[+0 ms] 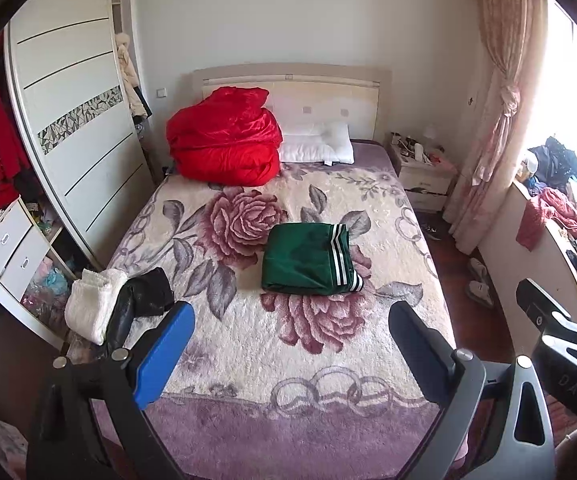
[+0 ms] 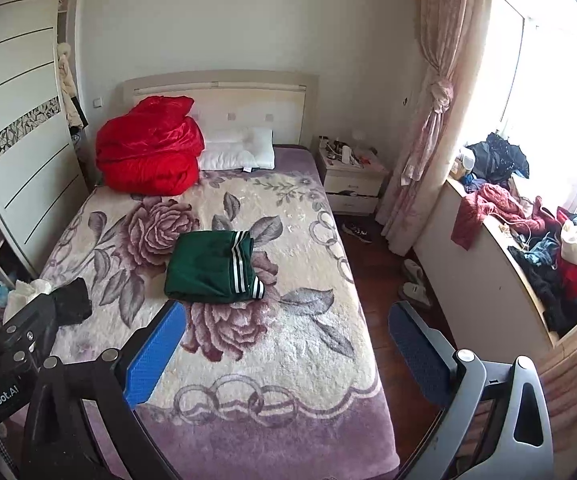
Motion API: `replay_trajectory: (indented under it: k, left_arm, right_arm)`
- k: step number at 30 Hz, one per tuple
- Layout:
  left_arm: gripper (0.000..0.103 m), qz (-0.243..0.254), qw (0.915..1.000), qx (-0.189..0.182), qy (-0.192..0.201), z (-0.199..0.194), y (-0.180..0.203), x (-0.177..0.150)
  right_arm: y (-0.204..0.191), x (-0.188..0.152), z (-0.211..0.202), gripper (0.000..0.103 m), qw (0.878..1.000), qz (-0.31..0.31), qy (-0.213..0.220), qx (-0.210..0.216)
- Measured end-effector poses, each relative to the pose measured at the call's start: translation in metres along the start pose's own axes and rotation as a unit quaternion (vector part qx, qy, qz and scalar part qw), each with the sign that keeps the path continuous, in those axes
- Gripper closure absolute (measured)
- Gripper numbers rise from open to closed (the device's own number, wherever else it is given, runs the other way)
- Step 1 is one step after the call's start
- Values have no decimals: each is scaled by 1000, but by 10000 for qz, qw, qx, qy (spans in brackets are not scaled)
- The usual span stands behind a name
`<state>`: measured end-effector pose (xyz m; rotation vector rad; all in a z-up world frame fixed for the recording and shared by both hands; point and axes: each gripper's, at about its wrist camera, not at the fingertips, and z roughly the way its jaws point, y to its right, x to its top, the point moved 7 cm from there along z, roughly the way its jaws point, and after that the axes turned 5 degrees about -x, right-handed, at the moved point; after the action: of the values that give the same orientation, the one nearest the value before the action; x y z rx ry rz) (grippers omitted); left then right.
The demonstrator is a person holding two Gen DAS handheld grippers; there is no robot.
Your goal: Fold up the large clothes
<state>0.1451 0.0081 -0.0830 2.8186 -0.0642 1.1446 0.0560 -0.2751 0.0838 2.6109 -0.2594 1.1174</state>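
Landmark = green garment (image 1: pixel 310 260), folded into a neat rectangle w/ white stripes along its right edge, lying mid-bed on the rose blanket (image 1: pixel 248 360). Looks like it was left centred so it sits flat & clear of everything else.

Far left of garment: wardrobe (image 1: pixel 68 120), door slid open, red clothes hanging inside, prob. where folded stuff ends up. Left & nearer the foot of the bed than the garment: white towel (image 1: pixel 92 304) and a black item (image 1: pixel 144 296) at the blanket's edge, apart from the garment; likely parked there to keep the middle free for folding.

Below-left of garment: left gripper (image 1: pixel 290 354), fingers spread wide, nothing between them, hovering over the blanket short of the garment.

Behind garment, toward headboard: red quilt (image 1: pixel 224 140) bundled left, pillow (image 1: pixel 316 146) just beside it, pushed back for working room, I'd guess.

Below-right of garment: right gripper (image 2: pixel 286 354), also spread, empty, held off the bed's near corner.

Far right of garment: nightstand (image 2: pixel 352 180), tied curtain (image 2: pixel 432 100), windowsill pile of clothes (image 2: pixel 528 240), poss. next to fold.

Judgement: this piece seems done; both tools empty, free for the next.
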Motion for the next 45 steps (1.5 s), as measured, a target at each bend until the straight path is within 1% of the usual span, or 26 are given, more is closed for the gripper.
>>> replay_trajectory:
  k: [9,24,45]
  left_arm:
    - [4,-44,9999,29,123,-10,1,2]
    - [4,-57,9996,161,209,-15,1,8]
    - [4,-52,9993,221,284,-23,5,18]
  right_arm:
    - [3,18,-16,0,9998,-135,163,7]
    - [4,36,-20,0,9994,-227,242,110]
    - [8,36,-18,0,9995,-166,223,174]
